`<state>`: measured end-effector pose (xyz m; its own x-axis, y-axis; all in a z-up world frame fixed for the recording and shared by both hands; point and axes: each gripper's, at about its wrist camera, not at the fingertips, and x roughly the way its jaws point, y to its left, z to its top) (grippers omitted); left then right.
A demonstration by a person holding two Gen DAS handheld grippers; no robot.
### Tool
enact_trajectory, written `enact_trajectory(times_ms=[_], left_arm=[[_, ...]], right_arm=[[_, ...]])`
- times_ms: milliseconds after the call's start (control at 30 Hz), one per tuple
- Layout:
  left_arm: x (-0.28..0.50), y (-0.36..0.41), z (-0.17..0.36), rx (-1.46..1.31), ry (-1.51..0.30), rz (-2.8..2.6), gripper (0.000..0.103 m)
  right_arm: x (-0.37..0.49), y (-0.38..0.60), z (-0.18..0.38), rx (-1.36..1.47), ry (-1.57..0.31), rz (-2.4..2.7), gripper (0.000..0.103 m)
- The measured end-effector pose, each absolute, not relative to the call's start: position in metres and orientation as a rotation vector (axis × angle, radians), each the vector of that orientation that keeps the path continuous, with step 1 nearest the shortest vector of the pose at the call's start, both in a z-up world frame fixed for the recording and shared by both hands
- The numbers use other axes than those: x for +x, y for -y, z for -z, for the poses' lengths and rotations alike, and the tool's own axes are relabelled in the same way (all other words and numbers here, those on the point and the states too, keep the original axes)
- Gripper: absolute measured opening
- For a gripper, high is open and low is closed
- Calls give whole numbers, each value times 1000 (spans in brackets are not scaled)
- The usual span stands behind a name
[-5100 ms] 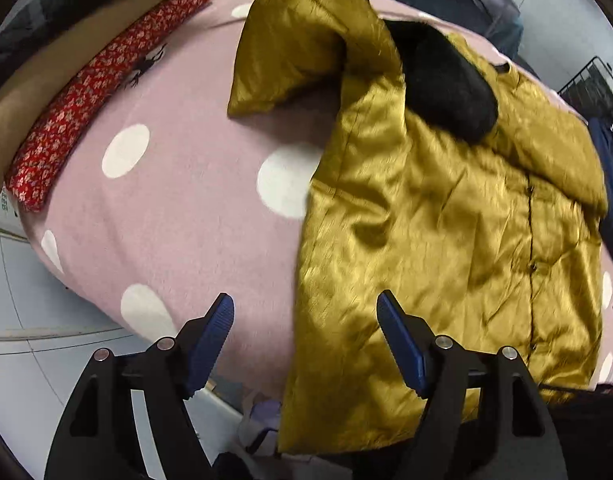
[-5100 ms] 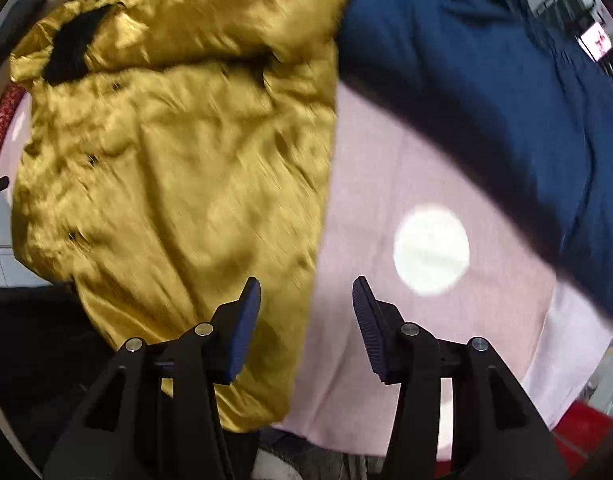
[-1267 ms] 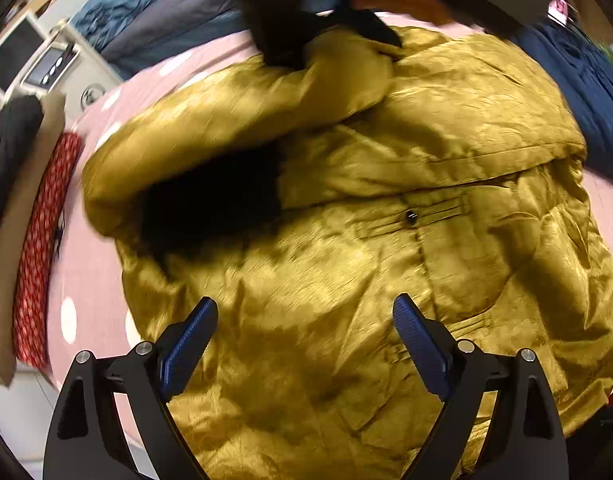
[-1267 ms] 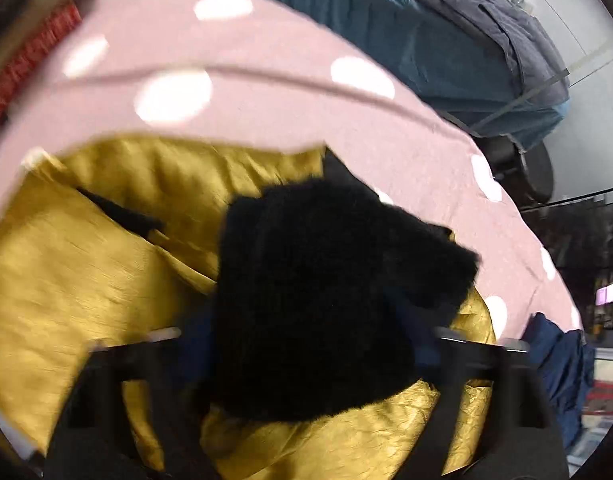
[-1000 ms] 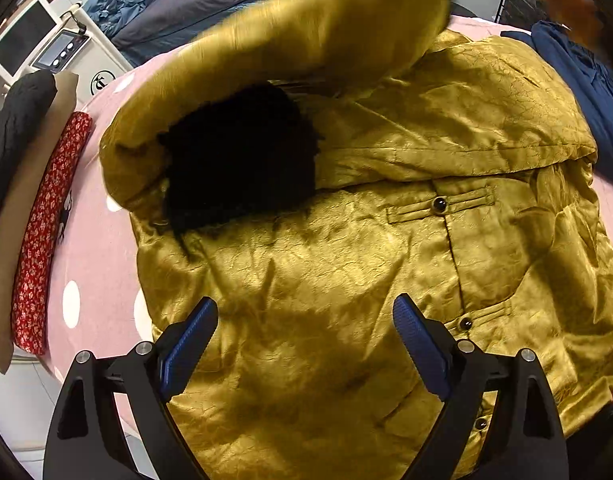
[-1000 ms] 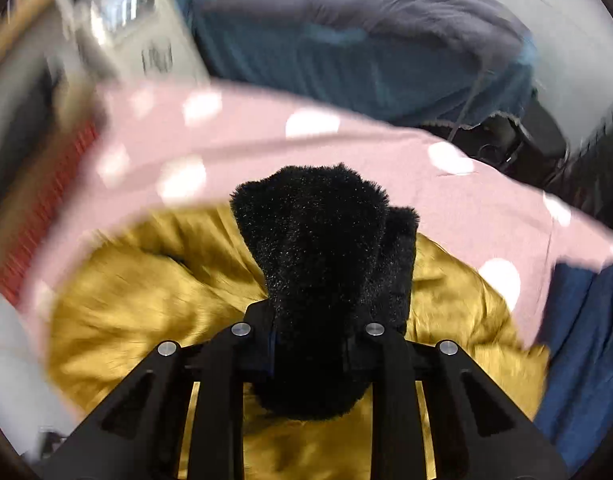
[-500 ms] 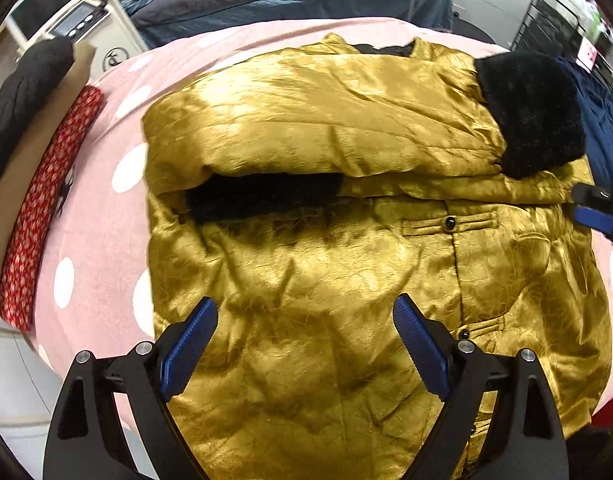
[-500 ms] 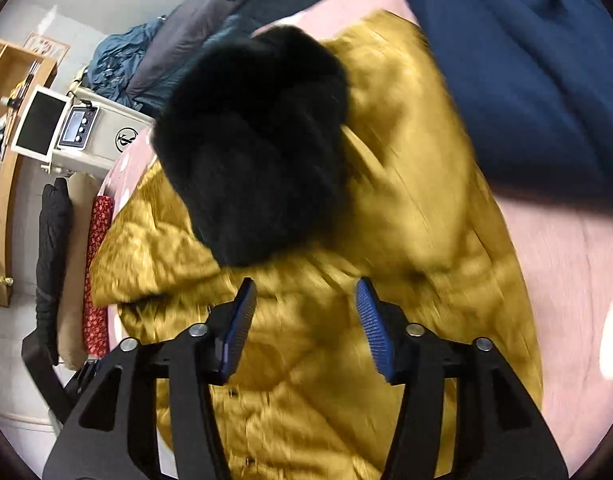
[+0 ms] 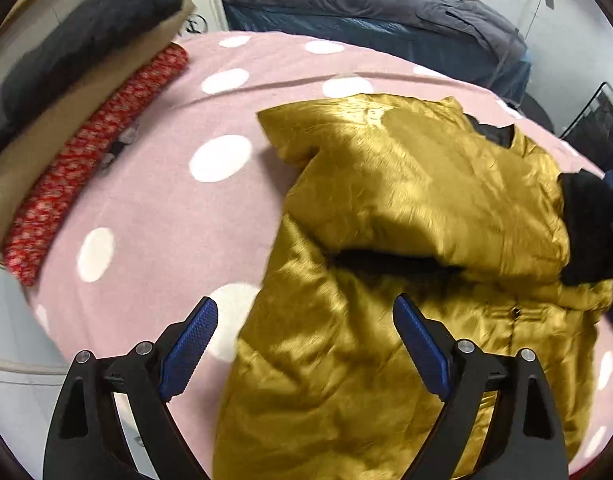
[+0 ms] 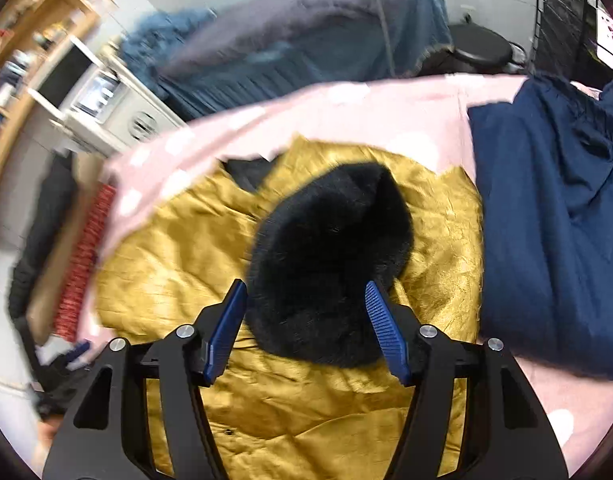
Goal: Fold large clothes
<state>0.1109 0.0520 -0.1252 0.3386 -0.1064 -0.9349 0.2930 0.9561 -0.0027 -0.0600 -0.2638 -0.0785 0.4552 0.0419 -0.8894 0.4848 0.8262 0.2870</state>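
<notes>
Shiny gold jacket point(image 9: 406, 208) lying on pink spotted blanket point(image 9: 154, 208). Right gripper point(image 10: 306, 326) just opening, letting go of black furry cuff point(image 10: 330, 264) at twelve o'clock. Left gripper point(image 9: 306, 350) hanging wide, empty.

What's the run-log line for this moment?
jacket: sleeve folded across | cuff: released | right hand-held gripper: just opened | left hand-held gripper: open

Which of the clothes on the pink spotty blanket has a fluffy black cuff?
The shiny gold jacket. Its fluffy black cuff lies folded across it. The dark blue garment beside it is plain, with no fluff.
</notes>
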Motion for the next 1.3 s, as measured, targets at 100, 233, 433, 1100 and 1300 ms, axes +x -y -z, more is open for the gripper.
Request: enact_trajectory(times_ms=[100, 233, 433, 1100, 1300], left_arm=[[120, -34, 140, 282, -1189, 263, 87], [150, -39, 160, 272, -1202, 124, 84], [195, -73, 188, 133, -1283, -21, 91], [128, -110, 111, 174, -1125, 170, 94], [149, -30, 71, 131, -1016, 356, 93]], right_arm=[[-55, 263, 97, 584, -1149, 290, 39], [-57, 257, 93, 524, -1145, 282, 32], [-68, 260, 115, 517, -1227, 286, 31], [-117, 279, 72, 524, -1130, 436, 70], [-85, 237, 50, 293, -1055, 316, 70]])
